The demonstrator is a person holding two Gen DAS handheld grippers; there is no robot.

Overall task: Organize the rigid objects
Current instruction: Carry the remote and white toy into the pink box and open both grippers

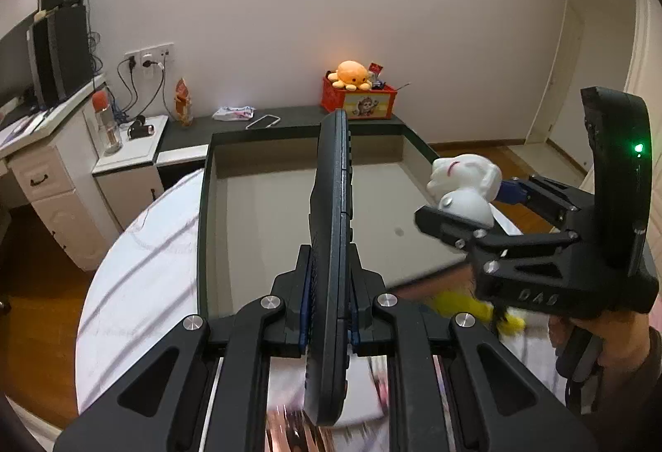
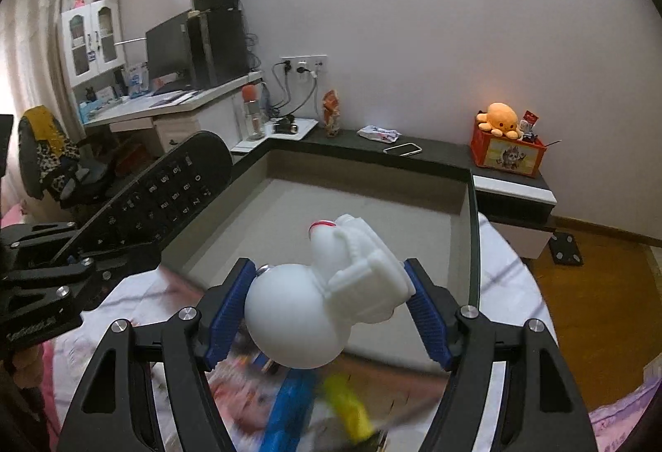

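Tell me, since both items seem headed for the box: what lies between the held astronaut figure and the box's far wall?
Only the bare grey floor of the box; the right wrist view shows nothing beyond the astronaut figure.

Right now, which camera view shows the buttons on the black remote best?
The right wrist view: the remote faces it, its keypad visible, clamped in the left hand-held gripper. The left wrist view sees the remote edge-on, with buttons only as small bumps.

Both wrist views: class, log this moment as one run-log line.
left tongs: shut on remote control, edge-up | right tongs: shut on white astronaut figure | both held above grey tray | tray floor bare
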